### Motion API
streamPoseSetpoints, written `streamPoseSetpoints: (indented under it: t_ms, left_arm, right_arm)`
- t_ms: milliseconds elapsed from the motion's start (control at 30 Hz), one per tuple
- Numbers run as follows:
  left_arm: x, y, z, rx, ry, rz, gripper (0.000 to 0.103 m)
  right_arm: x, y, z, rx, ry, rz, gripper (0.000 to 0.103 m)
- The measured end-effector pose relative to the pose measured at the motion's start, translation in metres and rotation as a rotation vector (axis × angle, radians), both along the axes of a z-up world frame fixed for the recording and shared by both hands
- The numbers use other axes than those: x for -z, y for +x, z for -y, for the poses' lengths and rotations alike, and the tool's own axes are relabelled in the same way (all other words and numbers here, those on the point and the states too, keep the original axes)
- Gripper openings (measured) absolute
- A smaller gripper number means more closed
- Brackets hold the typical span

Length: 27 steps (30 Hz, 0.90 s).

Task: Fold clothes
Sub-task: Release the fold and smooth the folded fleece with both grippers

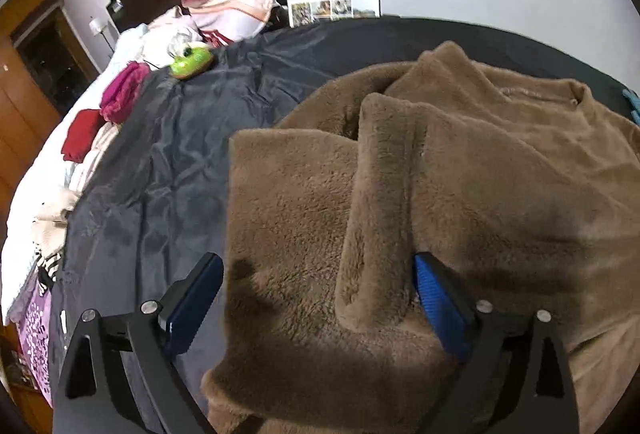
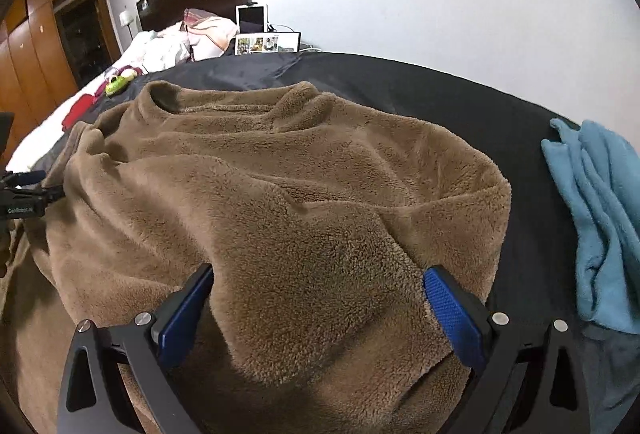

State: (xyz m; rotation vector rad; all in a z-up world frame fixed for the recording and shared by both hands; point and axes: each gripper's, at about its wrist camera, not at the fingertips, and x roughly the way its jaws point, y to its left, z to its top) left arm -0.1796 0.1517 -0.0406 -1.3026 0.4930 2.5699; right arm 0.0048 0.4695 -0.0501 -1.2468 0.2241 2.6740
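**Both grippers spread over a brown fleece top, mid-fold**

Left gripper (image 1: 316, 298) hangs over the near left part of the brown fleece top (image 1: 460, 170), its blue pads (image 1: 436, 298) spread wide. The folded-in sleeve (image 1: 380, 202) lies between them as a thick ridge running from the far shoulder toward the camera; the right pad sits against the sleeve's side, the left pad stands clear over the dark sheet (image 1: 168, 162), so nothing is pinched. The sleeve looks as if it has just been laid across the body and let go.

Right gripper (image 2: 318, 298) is likewise spread, with a raised hump of fleece between its pads near the top's right edge. Whether the pads merely flank that hump or press it I cannot tell for sure; they read as open around it, not clamped.

The top lies face-up in the middle of the dark sheet on the bed, collar (image 2: 224, 102) at the far side, hem toward the cameras. A blue garment (image 2: 592, 218) waits on the right; red and pink clothes (image 1: 116, 102) lie far left.

Judging by this, the left sleeve fold is done and the right side comes next. That calls for closing on the right edge or sleeve, lifting it, and carrying it leftward over the body. The pile is thick, so a deep bite is needed or the fabric may slip.
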Motion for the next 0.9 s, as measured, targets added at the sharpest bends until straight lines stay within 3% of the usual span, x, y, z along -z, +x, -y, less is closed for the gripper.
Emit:
streamPoseSetpoints:
  t_ms: [133,200,267,333,500,633,733,833,900]
  left_arm:
    - [-0.016,0.009,-0.006,0.013,0.018,-0.06,0.096]
    - [-0.007,0.008,-0.016,0.027,-0.036,-0.058,0.096]
    - [0.008,0.005,-0.024,0.034,-0.102,-0.038,0.096]
    - [0.015,0.004,-0.02,0.031,-0.071,-0.042,0.096]
    - [0.007,0.003,-0.004,0.006,0.021,0.0,0.096]
    - [-0.012,0.026,-0.004,0.04,0.047,-0.04,0.096]
    - [-0.02,0.046,-0.012,0.103,0.063,-0.049,0.097]
    - [-0.008,0.054,-0.023,0.135,0.04,-0.03,0.097]
    - [0.006,0.051,-0.026,0.122,0.028,-0.009,0.097]
  right_arm:
    - [-0.025,0.014,0.01,0.008,0.021,-0.088,0.102]
    - [-0.032,0.017,0.018,0.001,0.06,-0.125,0.102]
    - [-0.019,0.01,0.017,-0.003,0.045,-0.074,0.102]
    - [0.003,0.002,0.011,-0.004,-0.002,0.002,0.102]
    - [0.006,0.002,0.009,-0.009,-0.005,-0.006,0.102]
    - [-0.001,0.006,0.009,-0.005,-0.041,-0.03,0.102]
    - [-0.022,0.014,0.013,-0.034,-0.092,-0.096,0.102]
    - [-0.036,0.021,0.027,-0.079,-0.067,-0.143,0.102]
    - [-0.026,0.016,0.036,-0.092,-0.038,-0.098,0.102]
